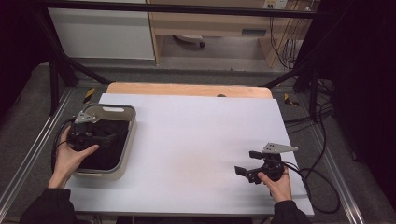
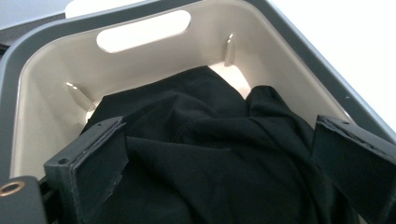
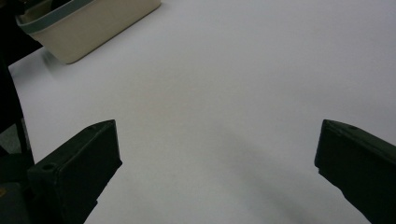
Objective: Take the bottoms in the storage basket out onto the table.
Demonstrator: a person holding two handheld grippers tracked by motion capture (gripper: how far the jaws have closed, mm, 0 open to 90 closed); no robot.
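Observation:
A beige bin [image 1: 125,148] with a grey rim stands at the table's left side, and a crumpled black cloth [image 1: 105,144] lies inside it. In the left gripper view the black cloth [image 2: 210,154] covers most of the bin's floor under the bin's handle slot [image 2: 144,31]. My left gripper [image 1: 95,138] hovers over the bin, open, its jaws wide apart just above the cloth [image 2: 219,168]. My right gripper [image 1: 247,164] rests low over the white table near the front right, open with nothing between its jaws [image 3: 217,163].
The white table sheet [image 1: 201,140] spreads between the two grippers. The bin's corner [image 3: 88,28] shows far off in the right gripper view. Black cables [image 1: 322,177] trail off the table's right edge. A metal frame and floor surround the table.

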